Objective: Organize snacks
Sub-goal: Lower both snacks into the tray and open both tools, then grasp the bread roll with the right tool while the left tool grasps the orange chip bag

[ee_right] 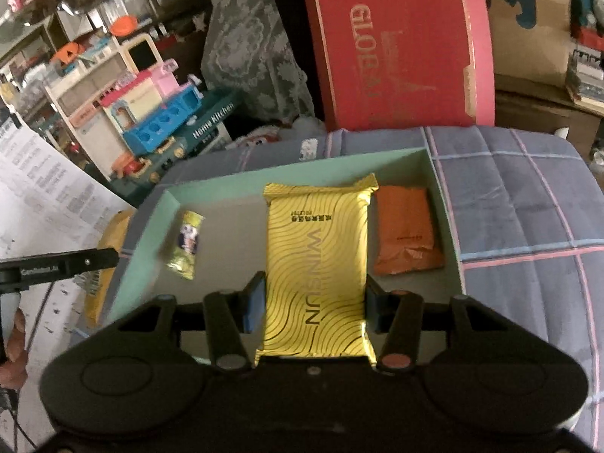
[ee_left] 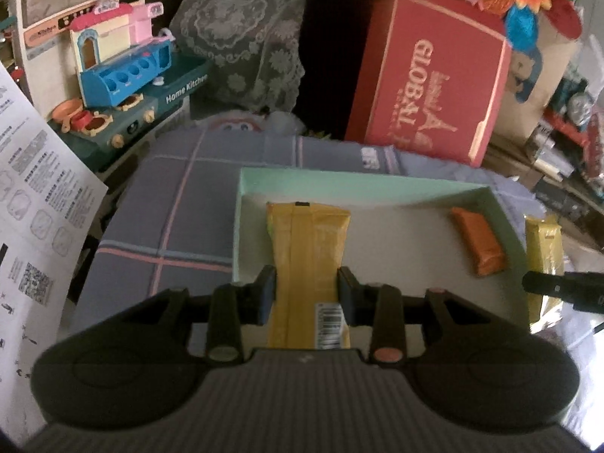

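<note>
My left gripper (ee_left: 307, 279) is shut on a yellow snack packet (ee_left: 307, 234), seam and barcode side up, over the near left part of a mint-green box (ee_left: 339, 181). An orange packet (ee_left: 477, 241) lies inside the box at the right. My right gripper (ee_right: 315, 290) is shut on a yellow wavy-lined packet (ee_right: 317, 234) over the same box (ee_right: 302, 168). Below it lie the orange packet (ee_right: 406, 234) to the right and a small yellow-green candy (ee_right: 185, 245) to the left. Each view shows the other gripper's finger and packet at its edge.
The box rests on a grey-blue plaid cloth (ee_right: 528, 207). A red gift box (ee_left: 434, 75) leans behind it. A toy kitchen set (ee_left: 113, 60) and a lace-covered object (ee_left: 245, 30) stand at the back left. A printed sheet (ee_left: 34, 196) lies at the left.
</note>
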Action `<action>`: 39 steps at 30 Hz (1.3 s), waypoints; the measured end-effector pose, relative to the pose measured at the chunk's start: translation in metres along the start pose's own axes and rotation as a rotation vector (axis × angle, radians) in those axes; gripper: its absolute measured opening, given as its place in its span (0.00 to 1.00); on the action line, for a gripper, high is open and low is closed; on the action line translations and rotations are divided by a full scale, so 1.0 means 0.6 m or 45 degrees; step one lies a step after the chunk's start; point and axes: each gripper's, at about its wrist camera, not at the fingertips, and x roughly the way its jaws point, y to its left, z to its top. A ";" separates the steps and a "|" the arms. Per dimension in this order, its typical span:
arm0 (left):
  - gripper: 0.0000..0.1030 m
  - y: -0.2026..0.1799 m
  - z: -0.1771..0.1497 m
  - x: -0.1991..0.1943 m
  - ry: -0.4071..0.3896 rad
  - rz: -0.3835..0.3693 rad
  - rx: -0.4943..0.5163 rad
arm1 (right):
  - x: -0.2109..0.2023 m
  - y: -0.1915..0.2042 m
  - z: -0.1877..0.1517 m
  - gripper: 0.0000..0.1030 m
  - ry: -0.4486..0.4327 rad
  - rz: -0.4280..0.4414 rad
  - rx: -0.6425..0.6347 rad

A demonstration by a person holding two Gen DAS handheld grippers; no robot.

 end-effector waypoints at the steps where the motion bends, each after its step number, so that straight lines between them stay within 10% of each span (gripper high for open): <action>1: 0.33 0.000 0.000 0.011 0.014 0.007 0.006 | 0.013 -0.004 0.001 0.49 0.016 -0.006 0.003; 10: 0.36 -0.004 -0.019 0.070 0.088 0.074 0.060 | 0.086 -0.033 -0.023 0.52 0.110 -0.033 0.034; 15: 1.00 -0.019 -0.028 0.044 0.022 0.134 0.087 | 0.062 -0.035 -0.027 1.00 0.025 -0.024 0.065; 39: 1.00 -0.002 -0.187 -0.124 0.053 0.128 -0.005 | -0.120 0.053 -0.147 1.00 -0.088 0.060 0.021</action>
